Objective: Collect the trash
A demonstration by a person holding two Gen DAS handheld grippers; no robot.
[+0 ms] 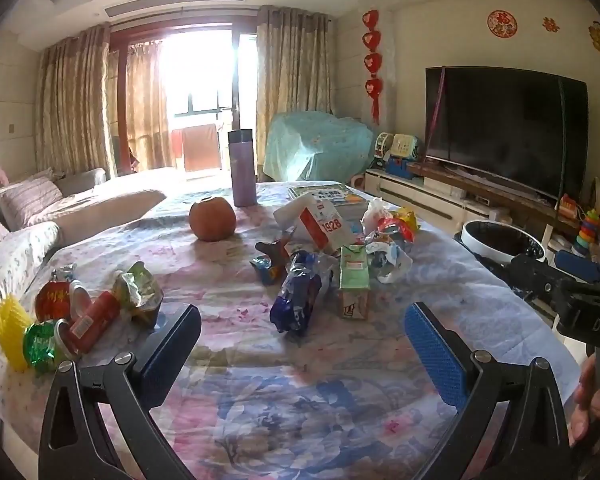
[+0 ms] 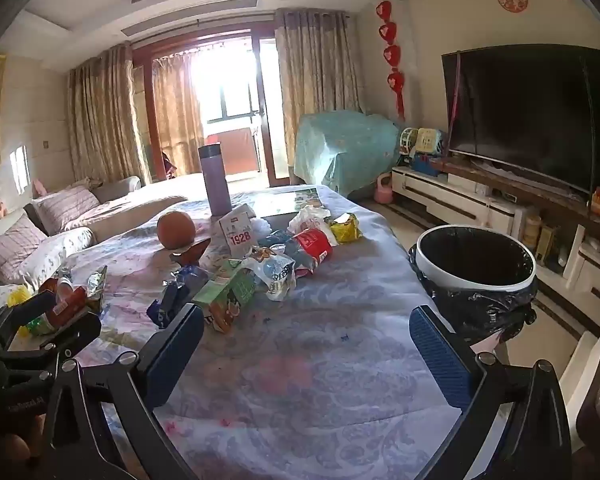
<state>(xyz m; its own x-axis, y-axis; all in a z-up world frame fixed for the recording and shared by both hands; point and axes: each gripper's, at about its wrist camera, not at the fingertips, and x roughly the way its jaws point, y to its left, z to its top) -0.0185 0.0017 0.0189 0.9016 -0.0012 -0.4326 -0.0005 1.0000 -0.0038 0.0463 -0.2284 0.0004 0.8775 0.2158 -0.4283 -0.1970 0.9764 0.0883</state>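
Note:
Trash lies scattered on a table with a floral cloth (image 1: 300, 360). A crumpled blue wrapper (image 1: 296, 300) and a green drink carton (image 1: 354, 284) lie just beyond my open, empty left gripper (image 1: 300, 332). Red, green and yellow packets (image 1: 72, 316) lie at the left edge. More wrappers (image 1: 388, 236) and a white box marked 1928 (image 1: 320, 220) lie further back. My right gripper (image 2: 306, 332) is open and empty above the cloth, with the green carton (image 2: 228, 296) near its left finger. A white bin with a black liner (image 2: 476, 260) stands right of the table.
A purple flask (image 1: 242, 168), an orange round fruit (image 1: 212, 218) and a book (image 1: 328, 194) sit at the table's far end. A sofa with cushions (image 1: 28, 208) lies left. A TV (image 1: 508, 128) on a low cabinet stands right.

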